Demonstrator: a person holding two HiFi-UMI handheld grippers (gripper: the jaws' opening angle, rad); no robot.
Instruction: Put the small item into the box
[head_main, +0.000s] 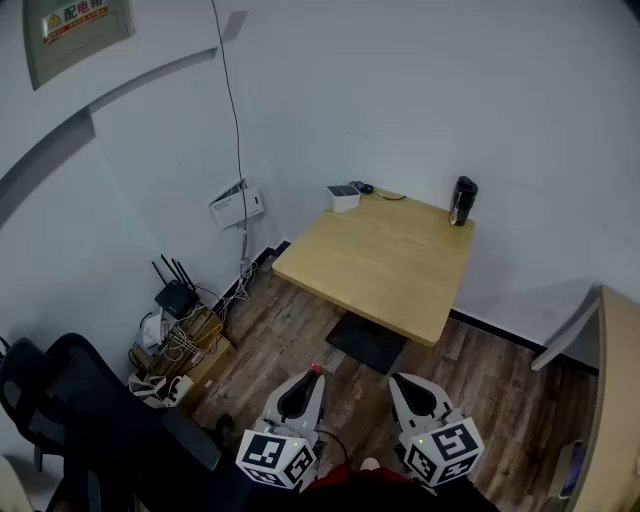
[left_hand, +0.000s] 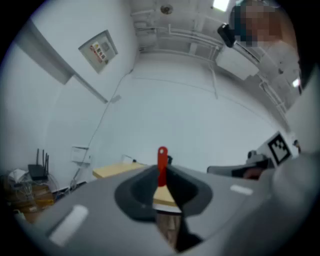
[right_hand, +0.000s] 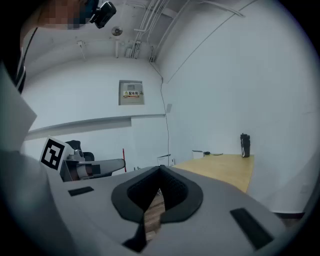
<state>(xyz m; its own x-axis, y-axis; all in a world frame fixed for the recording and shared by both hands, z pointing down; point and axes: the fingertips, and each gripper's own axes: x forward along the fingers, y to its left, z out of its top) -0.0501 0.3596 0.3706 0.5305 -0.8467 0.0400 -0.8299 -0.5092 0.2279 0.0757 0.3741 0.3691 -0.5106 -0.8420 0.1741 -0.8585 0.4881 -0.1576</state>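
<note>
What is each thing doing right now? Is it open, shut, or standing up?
Left hand-held gripper: shut on the red item.
Right hand-held gripper: shut, empty.
White box: sits on the far corner of the table; too small to tell if open.
Black bottle: upright on the table.

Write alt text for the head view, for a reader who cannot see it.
Two handheld grippers sit at the bottom edge, the left gripper pinching a small red item, the right gripper shut and empty. Ahead stands a wooden table bearing a white box and a black bottle.
</note>
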